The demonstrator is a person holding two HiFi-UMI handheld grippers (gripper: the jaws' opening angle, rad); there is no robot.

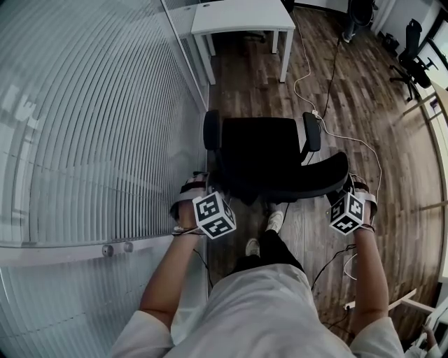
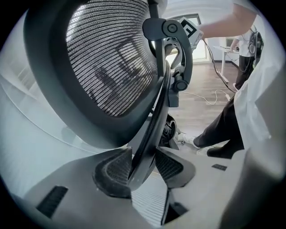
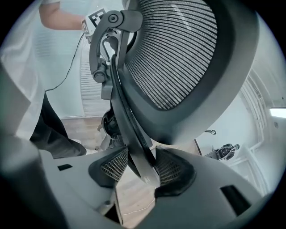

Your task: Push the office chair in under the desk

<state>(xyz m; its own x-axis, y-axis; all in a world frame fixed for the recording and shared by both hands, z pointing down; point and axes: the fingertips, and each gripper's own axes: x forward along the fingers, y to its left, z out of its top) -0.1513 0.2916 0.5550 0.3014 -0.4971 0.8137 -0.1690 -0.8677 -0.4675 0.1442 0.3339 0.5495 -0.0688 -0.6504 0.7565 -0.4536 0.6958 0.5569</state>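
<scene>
In the head view a black office chair (image 1: 259,157) stands on the wood floor with its seat turned toward the white desk (image 1: 241,17) at the far end. Its curved backrest (image 1: 308,178) is nearest me. My left gripper (image 1: 198,184) is at the backrest's left edge and my right gripper (image 1: 348,184) at its right edge. In the left gripper view the left gripper (image 2: 142,172) is shut on the backrest's dark frame rim (image 2: 152,129), below the mesh (image 2: 107,58). In the right gripper view the right gripper (image 3: 143,172) clamps the same rim (image 3: 129,129).
A ribbed glass wall (image 1: 91,126) runs close along the chair's left side. White and black cables (image 1: 329,133) trail over the floor right of the chair. Another black chair (image 1: 413,59) stands far right. My feet (image 1: 262,234) are just behind the chair.
</scene>
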